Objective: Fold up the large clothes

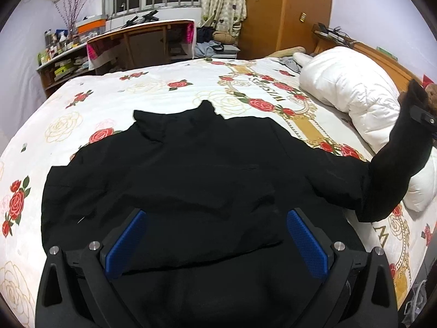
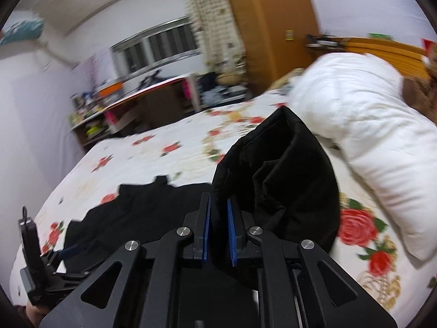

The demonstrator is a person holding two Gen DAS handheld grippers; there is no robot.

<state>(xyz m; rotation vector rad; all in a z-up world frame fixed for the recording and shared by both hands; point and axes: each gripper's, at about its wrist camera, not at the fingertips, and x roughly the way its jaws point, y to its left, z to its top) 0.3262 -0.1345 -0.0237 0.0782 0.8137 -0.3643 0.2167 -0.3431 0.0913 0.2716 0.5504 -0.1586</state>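
Observation:
A large black jacket (image 1: 191, 169) lies spread on the rose-patterned bedspread (image 1: 123, 93), collar toward the far side. My left gripper (image 1: 215, 213) hovers over its lower body, blue pads wide open with nothing between them. The right sleeve (image 1: 401, 150) is lifted off the bed at the right edge of the left wrist view, and the right gripper (image 1: 422, 114) pinches its cuff. In the right wrist view my right gripper (image 2: 218, 205) is shut on the black sleeve cuff (image 2: 278, 175), which stands up in front of the pads. The left gripper (image 2: 35, 248) shows at the lower left.
A folded white duvet (image 1: 352, 93) lies along the right side of the bed by the wooden headboard (image 1: 387, 60). A brown plush toy (image 2: 420, 93) sits near it. Beyond the bed stand a cluttered desk (image 1: 142, 41), shelves (image 1: 62, 63), a barred window and a wooden wardrobe (image 1: 289, 8).

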